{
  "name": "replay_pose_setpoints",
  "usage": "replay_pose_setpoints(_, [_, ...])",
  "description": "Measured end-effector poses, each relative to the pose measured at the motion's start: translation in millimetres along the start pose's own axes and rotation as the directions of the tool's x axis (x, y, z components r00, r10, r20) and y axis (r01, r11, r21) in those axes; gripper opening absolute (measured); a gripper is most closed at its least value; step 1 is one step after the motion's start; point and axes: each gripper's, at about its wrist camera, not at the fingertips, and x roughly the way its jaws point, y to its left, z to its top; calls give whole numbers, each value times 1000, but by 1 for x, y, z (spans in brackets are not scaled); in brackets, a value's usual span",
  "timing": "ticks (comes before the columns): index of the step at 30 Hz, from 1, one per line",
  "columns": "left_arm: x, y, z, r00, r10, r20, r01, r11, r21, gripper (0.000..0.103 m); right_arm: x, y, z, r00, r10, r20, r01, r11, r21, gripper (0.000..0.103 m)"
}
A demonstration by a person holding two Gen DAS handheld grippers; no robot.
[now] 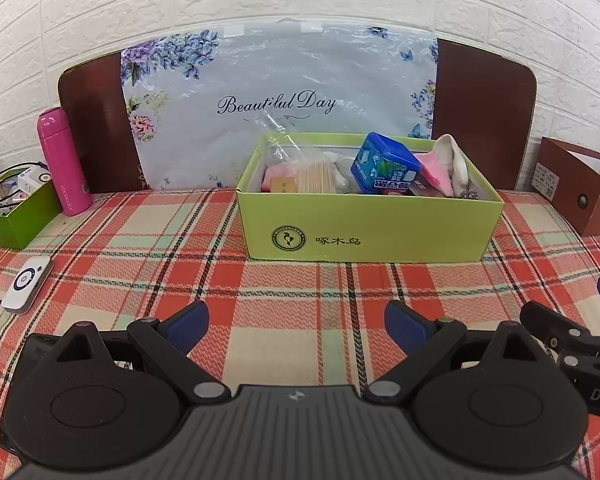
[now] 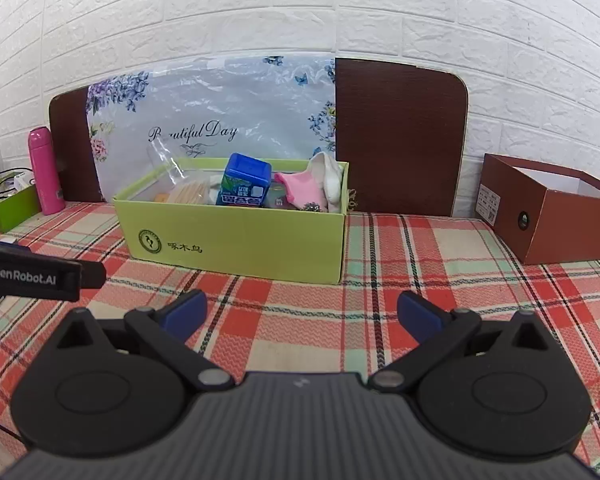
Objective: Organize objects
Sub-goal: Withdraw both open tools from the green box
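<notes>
A light green open box point(image 1: 364, 232) stands on the plaid cloth ahead of both grippers; it also shows in the right wrist view point(image 2: 236, 244). It holds a blue container point(image 1: 384, 166), pink and white cloths point(image 1: 440, 168), a bag of wooden sticks point(image 1: 312, 176) and other small items. My left gripper point(image 1: 296, 330) is open and empty above the cloth, short of the box. My right gripper point(image 2: 300, 316) is open and empty, also short of the box.
A pink bottle point(image 1: 62, 160) and a small green box of cables point(image 1: 16, 216) stand at the left. A white device point(image 1: 26, 284) lies on the cloth. A brown open box point(image 2: 552, 216) stands at the right. A floral bag point(image 1: 280, 100) leans on a dark board at the wall.
</notes>
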Motion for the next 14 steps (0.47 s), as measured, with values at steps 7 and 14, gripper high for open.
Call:
replay_pose_setpoints(7, [-6,1,-3,1000,-20,13,20,1000,-1,97,-7,-4,-3,1000,-12,-4,12,1000,26,103])
replay_pose_setpoints(14, [-8,0,-4,999,-31,18,31,1000,-3,97,-9,-5,-4,1000,-7,-7,7,1000,28,103])
